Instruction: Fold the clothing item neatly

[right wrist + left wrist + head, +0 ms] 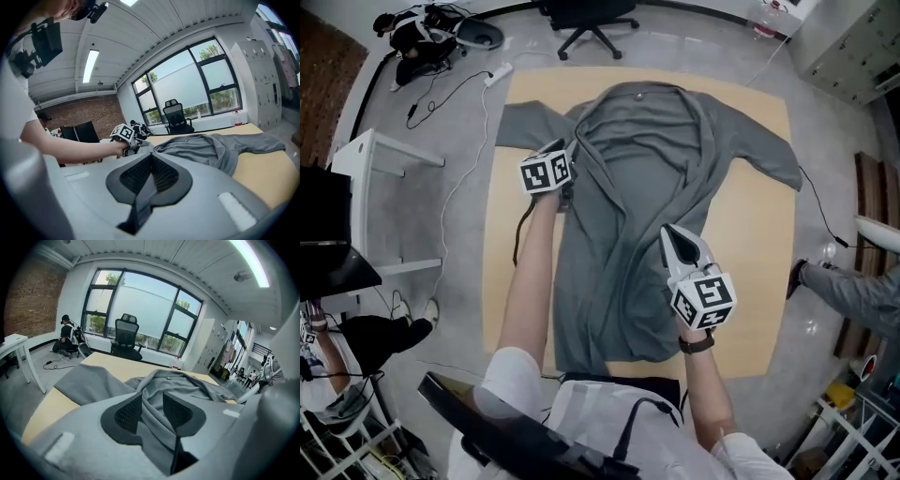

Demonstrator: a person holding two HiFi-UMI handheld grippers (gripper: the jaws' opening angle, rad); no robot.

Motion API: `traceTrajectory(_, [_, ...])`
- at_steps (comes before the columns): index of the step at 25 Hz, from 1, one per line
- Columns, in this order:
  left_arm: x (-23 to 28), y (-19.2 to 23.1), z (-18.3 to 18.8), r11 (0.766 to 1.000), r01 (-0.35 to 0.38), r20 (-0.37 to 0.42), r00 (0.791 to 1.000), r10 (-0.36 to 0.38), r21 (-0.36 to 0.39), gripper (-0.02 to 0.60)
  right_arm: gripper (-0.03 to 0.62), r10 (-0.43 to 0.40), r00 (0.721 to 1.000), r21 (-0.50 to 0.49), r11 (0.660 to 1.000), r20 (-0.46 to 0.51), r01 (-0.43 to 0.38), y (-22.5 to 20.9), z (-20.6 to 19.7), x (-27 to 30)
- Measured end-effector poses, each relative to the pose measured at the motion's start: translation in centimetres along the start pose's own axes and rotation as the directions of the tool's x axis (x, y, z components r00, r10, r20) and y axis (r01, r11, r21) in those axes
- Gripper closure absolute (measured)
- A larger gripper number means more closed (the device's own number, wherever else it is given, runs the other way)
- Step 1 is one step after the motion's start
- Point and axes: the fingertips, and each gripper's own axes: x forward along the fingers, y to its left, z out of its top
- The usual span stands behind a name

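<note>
Right gripper (151,161) closed and empty, left gripper (152,404) parted
Grey shirt (637,169) lies spread on the wooden table (750,234) — cloth shows between the left jaws at its front edge

One garment (647,206); one table (755,244); one office chair (589,21); left gripper (152,409), right gripper (151,169): two.

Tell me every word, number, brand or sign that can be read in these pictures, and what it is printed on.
Nothing here reads as text.
The white marker cube on the left gripper: black square patterns, no letters.
The matching cube on the right gripper: patterns only.
The grey long-sleeved garment: no print or label visible.
</note>
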Motion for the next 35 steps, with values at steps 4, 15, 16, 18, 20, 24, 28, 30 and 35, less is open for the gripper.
traceTrajectory(4, [4.1, 1.8, -1.7, 0.998, 0.053, -0.126, 0.99, -0.058, -0.038, 0.436, 0.594, 0.033, 0.999, 0.013, 0.999, -0.011, -0.033, -0.4, 0.2, 1.4])
traceTrajectory(15, [7.1, 3.0, -1.5, 0.996, 0.021, -0.128, 0.991, -0.032, -0.088, 0.566, 0.594, 0.039, 0.999, 0.095, 0.995, -0.003, -0.038, -2.6, -0.9, 1.7])
traceTrajectory(16, [7.0, 2.4, -1.0, 0.996, 0.037, -0.114, 0.992, -0.046, -0.082, 0.568, 0.594, 0.032, 0.999, 0.104, 0.994, -0.002, -0.032, -2.9, -1.1, 1.6])
traceTrajectory(18, [6.7, 0.3, 0.6, 0.994, 0.086, -0.077, 0.993, -0.091, -0.065, 0.569, 0.594, 0.02, 1.0, 0.118, 0.993, 0.005, -0.021, -3.5, -1.2, 1.4])
traceTrajectory(20, [6.6, -2.6, 2.7, 0.99, 0.137, -0.044, 0.989, -0.138, -0.027, 0.569, 0.594, 0.01, 1.0, 0.126, 0.992, 0.014, -0.012, -3.9, -1.0, 1.1])
traceTrajectory(24, [7.8, -8.7, 6.4, 0.977, 0.202, -0.024, 0.979, -0.201, 0.07, 0.569, 0.594, -0.003, 1.0, 0.132, 0.991, 0.03, -0.001, -4.1, -0.6, 0.8])
traceTrajectory(28, [11.0, -12.3, 6.3, 0.965, 0.199, -0.111, 0.977, -0.182, 0.172, 0.568, 0.594, -0.014, 0.999, 0.146, 0.989, 0.036, 0.008, -4.1, -0.7, 0.2])
traceTrajectory(30, [12.9, -12.8, 4.7, 0.963, 0.2, -0.18, 0.969, -0.168, 0.182, 0.568, 0.594, -0.018, 0.999, 0.15, 0.989, 0.031, 0.013, -4.2, -0.9, -0.1])
traceTrajectory(35, [15.4, -12.6, 0.8, 0.961, 0.213, -0.277, 0.948, -0.159, 0.175, 0.522, 0.594, -0.025, 1.0, 0.145, 0.989, 0.016, 0.022, -4.4, -1.4, -0.9])
